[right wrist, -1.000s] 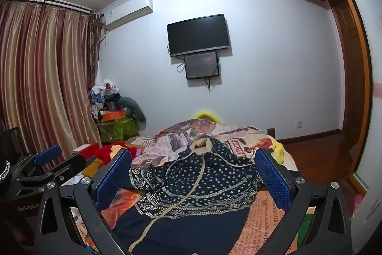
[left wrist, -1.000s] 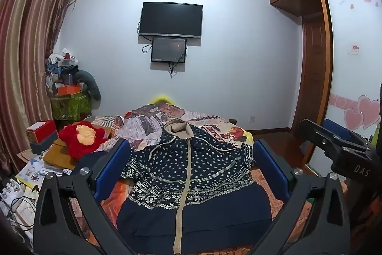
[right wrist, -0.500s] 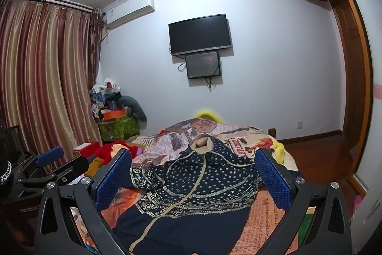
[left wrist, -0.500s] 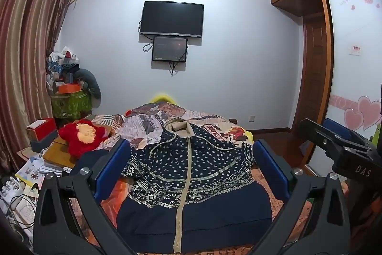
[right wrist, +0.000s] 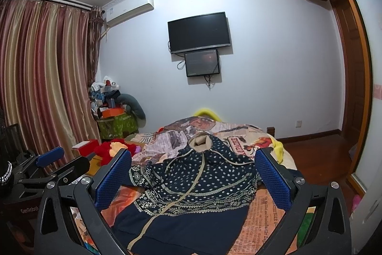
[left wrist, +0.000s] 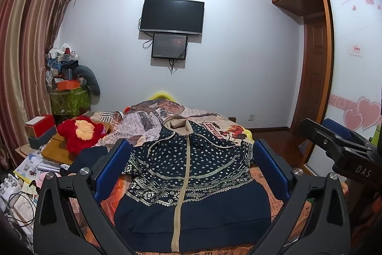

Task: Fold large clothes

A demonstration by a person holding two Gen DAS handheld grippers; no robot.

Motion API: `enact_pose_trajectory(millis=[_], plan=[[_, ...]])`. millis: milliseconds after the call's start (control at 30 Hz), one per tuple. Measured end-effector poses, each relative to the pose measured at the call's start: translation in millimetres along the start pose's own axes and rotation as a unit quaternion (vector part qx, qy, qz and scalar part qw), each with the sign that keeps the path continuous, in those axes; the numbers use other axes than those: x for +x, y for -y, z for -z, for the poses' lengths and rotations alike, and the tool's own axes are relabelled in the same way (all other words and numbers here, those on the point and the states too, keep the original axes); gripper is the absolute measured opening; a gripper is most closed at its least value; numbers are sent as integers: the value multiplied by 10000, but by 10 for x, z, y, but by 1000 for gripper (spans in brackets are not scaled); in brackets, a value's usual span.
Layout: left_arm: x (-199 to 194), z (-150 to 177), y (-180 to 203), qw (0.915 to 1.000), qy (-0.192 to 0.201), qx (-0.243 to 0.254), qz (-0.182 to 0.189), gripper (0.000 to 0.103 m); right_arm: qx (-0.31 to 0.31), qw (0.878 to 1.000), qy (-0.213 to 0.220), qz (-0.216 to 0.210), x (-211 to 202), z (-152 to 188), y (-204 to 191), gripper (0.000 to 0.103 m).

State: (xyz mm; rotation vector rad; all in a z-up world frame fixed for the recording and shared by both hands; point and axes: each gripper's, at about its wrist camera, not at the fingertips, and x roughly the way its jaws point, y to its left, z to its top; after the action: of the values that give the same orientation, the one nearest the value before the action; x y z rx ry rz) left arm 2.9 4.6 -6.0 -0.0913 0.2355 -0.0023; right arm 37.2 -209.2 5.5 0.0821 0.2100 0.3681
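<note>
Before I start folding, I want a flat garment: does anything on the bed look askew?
The hooded jacket lies face up, zipped, mostly flat. Its sleeves are tucked out of sight and the drawstrings straggle unevenly. Nothing looks damaged.

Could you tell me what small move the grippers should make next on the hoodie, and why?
Probably lower the left gripper toward the left sleeve edge of the navy patterned hoodie. The hoodie lies flat, zipped and unfolded on the bed, and both it and the right gripper hover open, holding nothing.

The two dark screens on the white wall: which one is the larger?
The upper black wall-mounted television is the larger. The small dark monitor hangs directly beneath it, clearly narrower, with cables dangling below.
</note>
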Motion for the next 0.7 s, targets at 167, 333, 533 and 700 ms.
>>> enact_pose_trajectory(millis=[167, 333, 533, 700], plan=[[32, 10, -9, 10000, -12, -35, -7, 103, -15, 10000, -8, 2, -11, -20, -6, 103], [48, 11, -8, 10000, -24, -51, -8, 103, -20, 10000, -10, -1, -11, -24, -11, 103], [39, 2, -14, 10000, -21, -55, 0, 103, -13, 10000, -8, 1, 24, 20, 18, 103], [44, 3, -12, 10000, -12, -57, -2, 103, -23, 10000, -8, -1, 21, 13, 25, 103]])
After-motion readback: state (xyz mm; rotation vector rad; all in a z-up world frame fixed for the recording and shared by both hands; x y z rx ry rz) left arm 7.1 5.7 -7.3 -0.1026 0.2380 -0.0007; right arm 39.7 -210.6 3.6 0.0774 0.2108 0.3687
